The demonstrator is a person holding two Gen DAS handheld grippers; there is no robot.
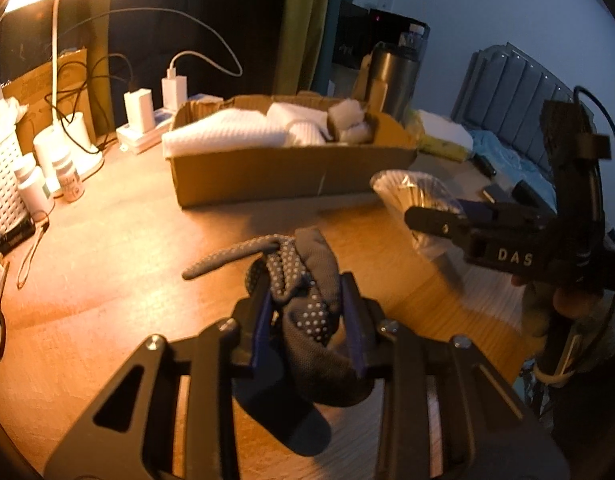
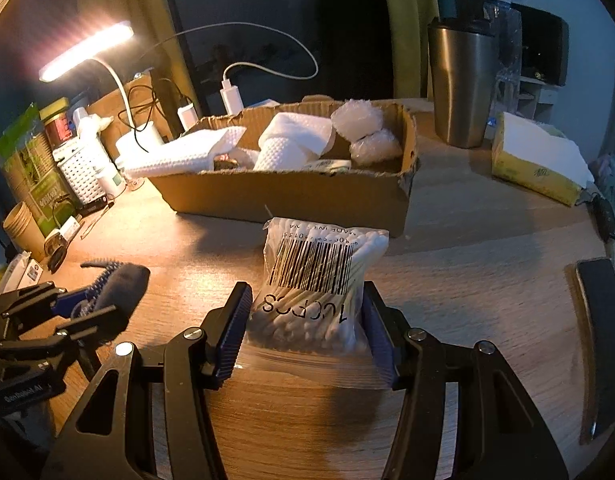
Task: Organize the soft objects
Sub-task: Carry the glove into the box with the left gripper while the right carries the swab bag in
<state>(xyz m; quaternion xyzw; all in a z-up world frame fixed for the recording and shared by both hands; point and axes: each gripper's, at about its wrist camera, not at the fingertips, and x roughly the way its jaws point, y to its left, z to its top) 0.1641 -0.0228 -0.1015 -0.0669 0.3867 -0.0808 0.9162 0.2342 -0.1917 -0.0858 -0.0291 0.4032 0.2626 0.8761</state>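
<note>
1. My left gripper (image 1: pixel 305 300) has its jaws clamped narrow on a grey dotted work glove (image 1: pixel 307 300), raised off the wooden table (image 1: pixel 127 248).
2. My right gripper (image 2: pixel 307 320) grips a bag of cotton swabs (image 2: pixel 319 280) between half-spread jaws.
3. The cardboard box (image 2: pixel 291 196) of white foam sits at twelve o'clock.

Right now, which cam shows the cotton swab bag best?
Right wrist: the cotton swab bag fills the centre, barcode readable, clamped between the right gripper pads. Left wrist shows only the bag's end, edge-on, partly hidden by the gripper.
</note>
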